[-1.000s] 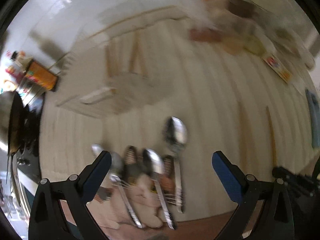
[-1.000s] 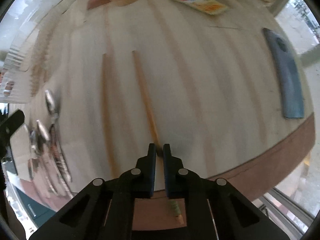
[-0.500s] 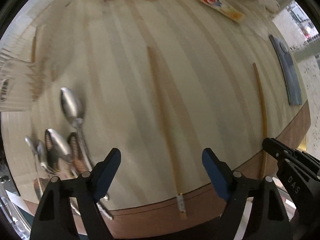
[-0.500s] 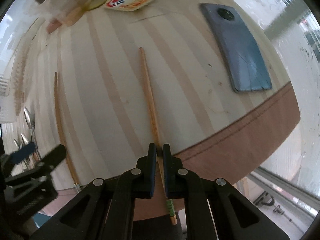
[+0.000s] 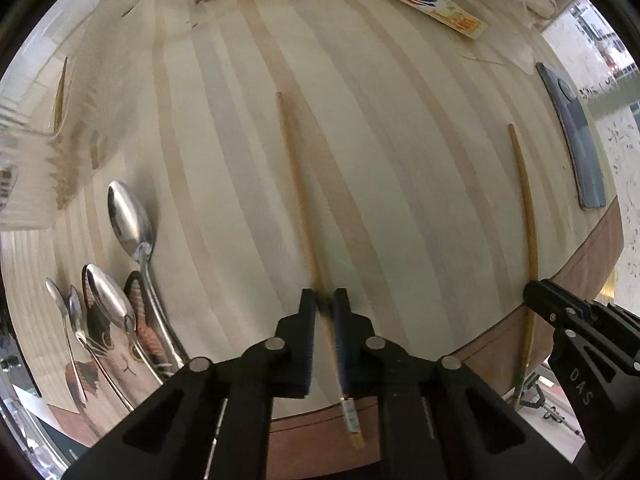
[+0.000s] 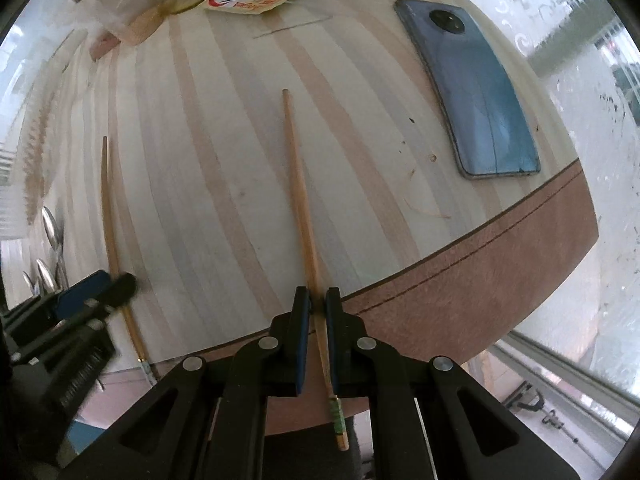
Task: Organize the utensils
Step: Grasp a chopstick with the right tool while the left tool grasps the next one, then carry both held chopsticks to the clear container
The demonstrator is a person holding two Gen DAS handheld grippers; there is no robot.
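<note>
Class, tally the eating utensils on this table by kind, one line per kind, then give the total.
Spoons: 4, lying side by side at the left of the left wrist view
Chopsticks: 2, one between the left gripper's pads, one between the right gripper's pads
Total: 6

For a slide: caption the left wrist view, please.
Left gripper shut on a chopstick lying on the striped table, spoons at left.
</note>
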